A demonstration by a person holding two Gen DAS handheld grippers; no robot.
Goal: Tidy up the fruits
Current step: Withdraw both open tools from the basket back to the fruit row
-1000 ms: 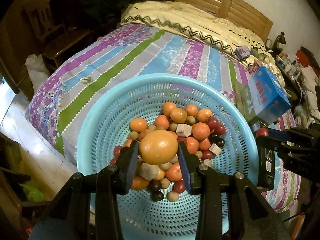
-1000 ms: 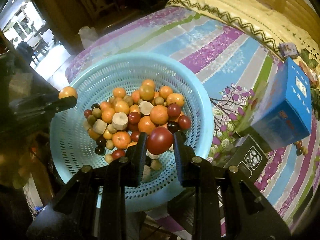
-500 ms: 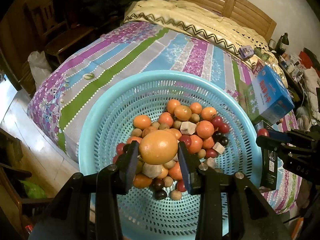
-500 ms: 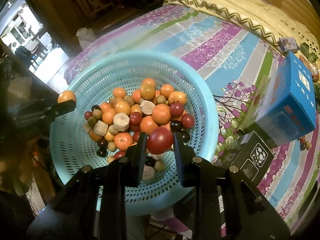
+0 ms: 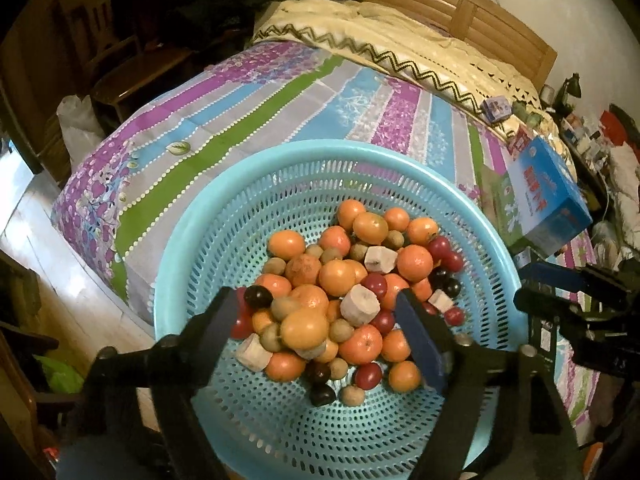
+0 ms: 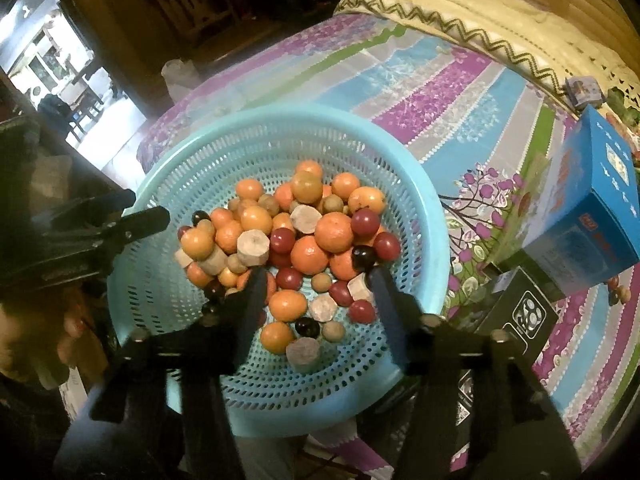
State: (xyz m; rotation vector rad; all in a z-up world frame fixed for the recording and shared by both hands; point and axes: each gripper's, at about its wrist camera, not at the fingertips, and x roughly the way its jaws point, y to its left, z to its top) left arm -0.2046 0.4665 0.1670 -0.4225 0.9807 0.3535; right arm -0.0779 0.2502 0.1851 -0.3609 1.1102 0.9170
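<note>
Left wrist view: the low edge cuts off my left tool (image 5: 320, 326) and the blue basket (image 5: 188, 240). Its fingers are spreading, pinching nothing. The big orange (image 5: 305, 329) I held before now lies on the fruit pile (image 5: 360, 292) in the middle. The basket sits on a striped bed (image 5: 248, 112); the room is dark.

Right wrist view: the upper left is dark. My right tool (image 6: 316, 284) is spreading too, empty. The red fruit it held has dropped; I cannot tell which one.

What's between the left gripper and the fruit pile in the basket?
Nothing visible. The left gripper, jaws opening, hangs directly over the fruit pile in the blue basket, with open air between them.
</note>
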